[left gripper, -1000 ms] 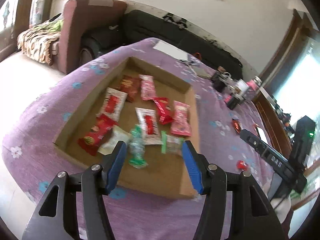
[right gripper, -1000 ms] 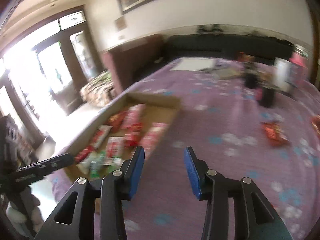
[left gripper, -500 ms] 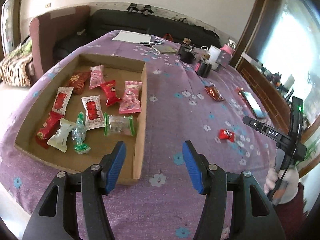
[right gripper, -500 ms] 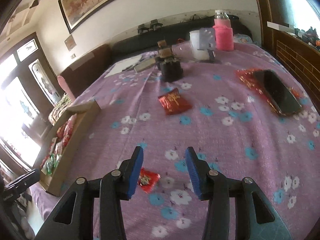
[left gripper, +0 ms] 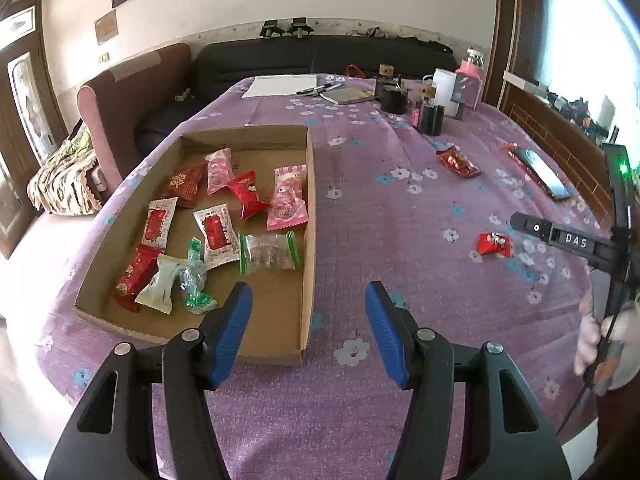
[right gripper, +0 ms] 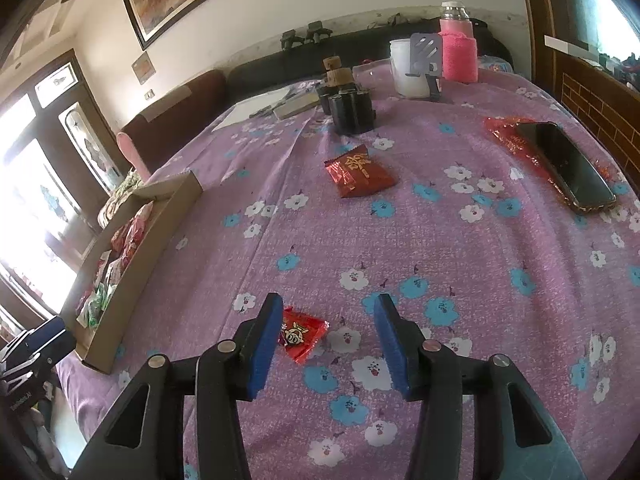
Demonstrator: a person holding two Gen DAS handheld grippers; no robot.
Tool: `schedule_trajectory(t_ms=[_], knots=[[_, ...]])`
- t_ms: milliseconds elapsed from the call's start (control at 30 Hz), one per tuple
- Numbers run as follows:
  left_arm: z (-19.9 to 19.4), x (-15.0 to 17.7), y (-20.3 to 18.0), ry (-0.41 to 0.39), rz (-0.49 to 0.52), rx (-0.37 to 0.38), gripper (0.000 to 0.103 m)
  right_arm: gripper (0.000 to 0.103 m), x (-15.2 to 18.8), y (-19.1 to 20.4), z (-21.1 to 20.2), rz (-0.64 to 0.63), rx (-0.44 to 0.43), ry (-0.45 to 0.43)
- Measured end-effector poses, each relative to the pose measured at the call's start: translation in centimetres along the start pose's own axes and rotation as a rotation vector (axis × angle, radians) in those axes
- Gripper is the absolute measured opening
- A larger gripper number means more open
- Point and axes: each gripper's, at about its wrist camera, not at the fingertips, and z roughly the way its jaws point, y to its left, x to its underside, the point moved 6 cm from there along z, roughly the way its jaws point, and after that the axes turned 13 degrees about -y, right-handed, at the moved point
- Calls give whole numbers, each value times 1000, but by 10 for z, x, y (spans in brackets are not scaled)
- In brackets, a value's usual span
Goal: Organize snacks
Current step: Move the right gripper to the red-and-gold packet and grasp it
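Note:
A shallow cardboard tray (left gripper: pixel 308 240) lies on the purple flowered cloth and holds several wrapped snacks in red, pink, white and green. It also shows at the left of the right wrist view (right gripper: pixel 152 248). My left gripper (left gripper: pixel 308 332) is open and empty, above the tray's near right corner. My right gripper (right gripper: pixel 328 340) is open and empty, just above a small red candy (right gripper: pixel 304 334) that lies beside its left fingertip. That candy shows in the left wrist view (left gripper: pixel 494 244) too. A larger red packet (right gripper: pixel 360 174) lies further back, also seen in the left wrist view (left gripper: pixel 458 163).
A phone (right gripper: pixel 568 166) lies on red foil at the right. Black cylinders (right gripper: pixel 352 110), a white cup (right gripper: pixel 406 68), a pink bottle (right gripper: pixel 458 50), paper and pens (left gripper: pixel 280 85) stand at the back. A dark sofa (left gripper: pixel 320 60) is behind the table.
Both views swung right from the tray over the cloth. My right gripper came down close to the small red candy. Both grippers stayed open.

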Motion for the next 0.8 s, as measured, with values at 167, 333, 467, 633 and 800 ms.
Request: schedule_trajectory(t_ms=[167,333,467,633,800], knots=[[4,4,-3,18,17,-1,58,52,10,1,9,-9,5,42],[6,6,-4,27,16,4,58,48,22,17,22,-55,3,83],[7,8,-7,38,14,12,58,42,24,48,32,-94,-61,110],[8,12,-11,51,5,34,58,44,31,93,40,-126,-216,151],[7,11,-10,55,-37,83,58,44,10,81,29,-65,-232,80]])
